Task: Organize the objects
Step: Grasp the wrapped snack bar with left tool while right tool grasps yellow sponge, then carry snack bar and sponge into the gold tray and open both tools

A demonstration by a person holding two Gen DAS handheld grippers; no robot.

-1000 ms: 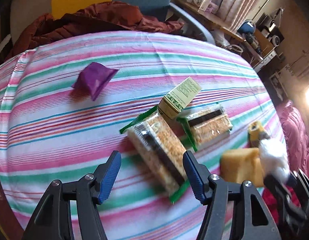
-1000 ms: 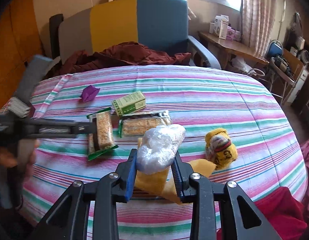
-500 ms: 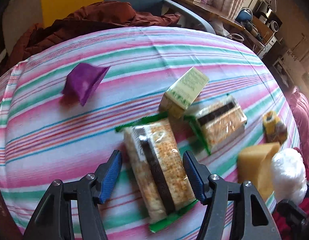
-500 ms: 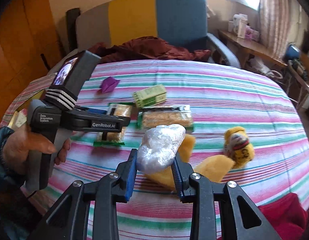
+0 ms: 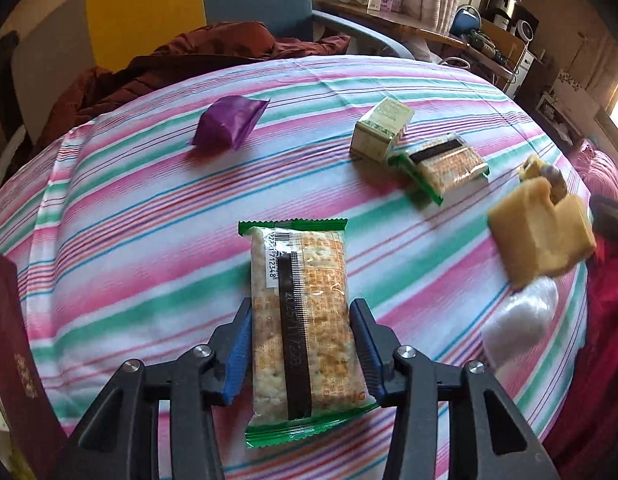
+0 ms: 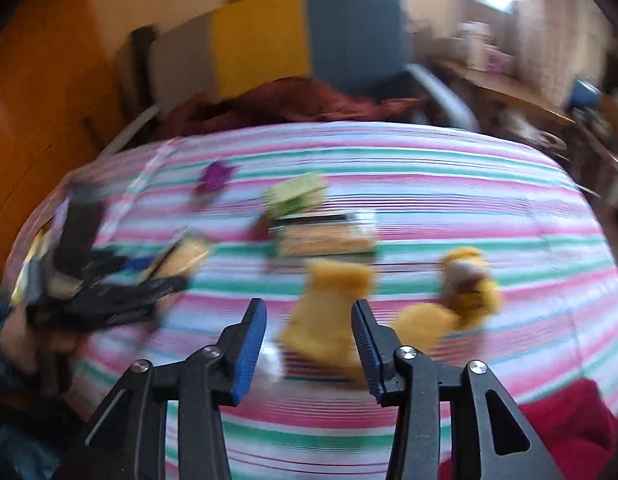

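Left gripper (image 5: 301,344): the jaws stand on both sides of a cracker pack (image 5: 299,320) in the lower middle of the left wrist view. They look clenched on it or very near to it; I judge it is grasped.
Right gripper (image 6: 309,344): the jaws are released and nothing is between them. The view is blurred by motion.
White plastic bundle (image 5: 521,320): it lies at the lower right of the left wrist view, on the striped surface (image 5: 129,220), just below a yellow sponge (image 5: 541,232).
Second cracker pack (image 5: 445,168): at the upper right, touching a small green box (image 5: 381,128).
Purple packet (image 5: 229,120): alone at the upper middle left, well apart from the other things.
Yellow toy (image 6: 469,280): at the right of the right wrist view, near the sponge.
Progress: I judge the task is at an early or middle stage. The things are spread over the surface without one clear group. The held pack needs a place, and the packet, box, sponge and toy are not yet sorted.
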